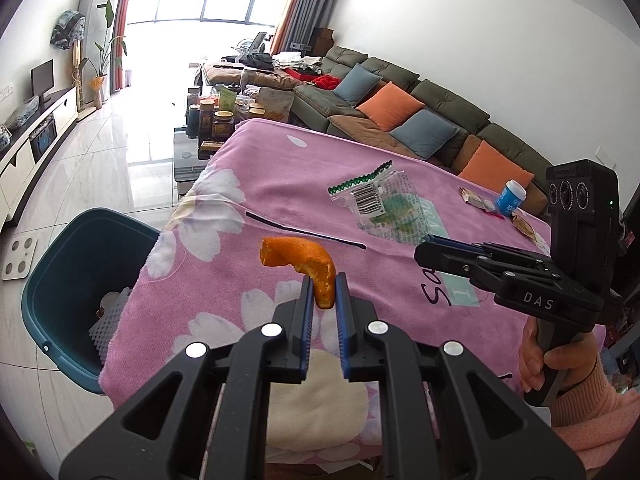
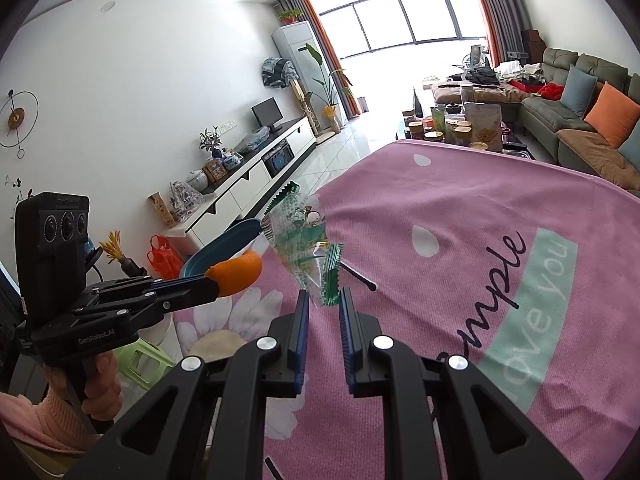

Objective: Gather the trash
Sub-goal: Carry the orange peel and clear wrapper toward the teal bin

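Left gripper (image 1: 322, 292): jaws narrow, pinching the lower end of an orange peel (image 1: 298, 262); the rest of the peel curves up and to the left, above the pink cloth.
Right gripper (image 2: 324, 300): jaws narrow, clamping the corner of a clear wrapper (image 2: 304, 240) with a green zigzag edge; the wrapper hangs in the air above the cloth, near its left edge.
Hands: a hand (image 1: 536, 364) in a pink sleeve holds the handle of the right gripper; the other hand (image 2: 102, 380) holds the left one.
Cloth (image 1: 256, 184): pink with white flowers and printed words, it covers the table; a thin dark stick (image 1: 304, 231) lies on it.
Bin (image 1: 52, 280): a teal bin stands on the floor, just beside the left edge of the table, open on top.
In the bin: a white foam net (image 1: 106, 320) and a small brownish piece beside it; I cannot tell what the piece is.
Far corner of the cloth: a small blue cup (image 1: 510, 198), a snack wrapper (image 1: 476, 198) and a biscuit-like piece lie close together.
Low table behind: many jars (image 1: 223, 122) and paper bags stand on it, crowded; the contents are too small to tell.
Sofa (image 1: 400, 96): green, with orange and blue cushions.
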### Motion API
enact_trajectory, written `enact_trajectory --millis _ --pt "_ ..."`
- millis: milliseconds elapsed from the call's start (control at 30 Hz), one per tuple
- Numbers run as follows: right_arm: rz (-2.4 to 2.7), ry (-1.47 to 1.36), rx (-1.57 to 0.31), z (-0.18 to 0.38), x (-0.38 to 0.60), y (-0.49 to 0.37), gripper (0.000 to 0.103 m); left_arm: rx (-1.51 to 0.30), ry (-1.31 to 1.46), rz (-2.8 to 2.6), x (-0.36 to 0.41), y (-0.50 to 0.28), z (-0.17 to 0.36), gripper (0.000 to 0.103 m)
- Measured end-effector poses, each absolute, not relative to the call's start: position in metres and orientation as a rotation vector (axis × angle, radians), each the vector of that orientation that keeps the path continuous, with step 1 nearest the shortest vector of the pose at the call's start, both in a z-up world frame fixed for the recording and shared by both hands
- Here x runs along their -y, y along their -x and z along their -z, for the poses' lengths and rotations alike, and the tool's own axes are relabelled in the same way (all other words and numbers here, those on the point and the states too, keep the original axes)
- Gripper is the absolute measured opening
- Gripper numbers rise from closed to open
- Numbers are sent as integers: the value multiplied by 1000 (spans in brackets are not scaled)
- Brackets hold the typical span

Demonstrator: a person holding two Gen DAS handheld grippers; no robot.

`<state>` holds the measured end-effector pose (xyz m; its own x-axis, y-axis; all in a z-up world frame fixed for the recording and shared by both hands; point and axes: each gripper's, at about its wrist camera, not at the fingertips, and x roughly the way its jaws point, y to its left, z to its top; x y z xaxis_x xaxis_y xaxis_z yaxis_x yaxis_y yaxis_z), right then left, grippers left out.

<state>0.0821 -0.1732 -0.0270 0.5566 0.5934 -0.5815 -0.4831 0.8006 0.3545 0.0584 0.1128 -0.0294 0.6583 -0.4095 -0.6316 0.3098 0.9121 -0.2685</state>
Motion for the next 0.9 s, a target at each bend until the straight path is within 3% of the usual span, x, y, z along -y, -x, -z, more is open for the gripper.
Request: enact_trajectory --millis 900 --pt "-707 -131 -761 26 142 -91 14 -732 169 350 -134 -56 26 11"
